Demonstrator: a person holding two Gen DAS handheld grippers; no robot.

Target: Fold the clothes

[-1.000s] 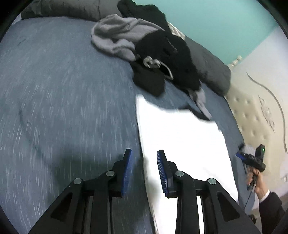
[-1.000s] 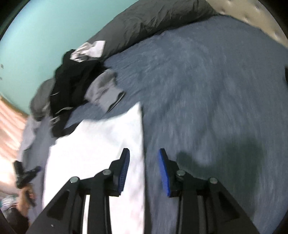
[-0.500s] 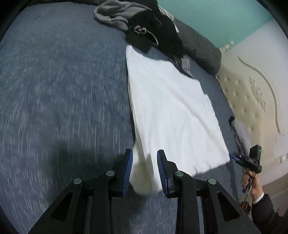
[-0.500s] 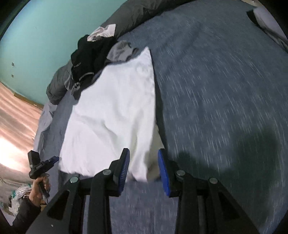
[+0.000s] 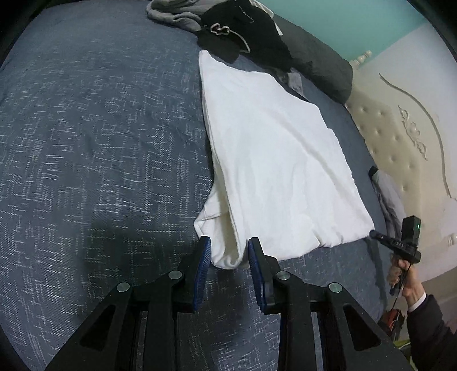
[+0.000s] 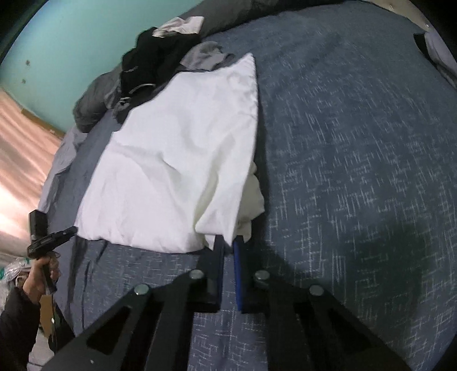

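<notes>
Fingers [image 5: 204, 256] of the left gripper [image 5: 228, 251] are seen at a narrow gap, just closed further, with a bunched corner of the white garment [image 5: 274, 159] lying between the blue pads; whether the pads actually press on the cloth cannot be told from this view. Right gripper [image 6: 228, 245] is seen clamped nearly shut, just closed, with the other near corner of the white garment [image 6: 177, 159] pinched at the tips. White garment is laid flat on the blue bedcover [image 5: 94, 137], stretched away from both grippers, its far end touching a pile of black and grey clothes [image 5: 228, 25]. A dark grey pillow [image 5: 322, 68] is seen beside that pile, near the cream headboard [image 5: 400, 137]. Right gripper is also visible in the left view, held in a hand [image 5: 400, 276] at the garment's right near corner; left gripper is visible in the right view, held in a hand [image 6: 40, 279] at the left near corner.
</notes>
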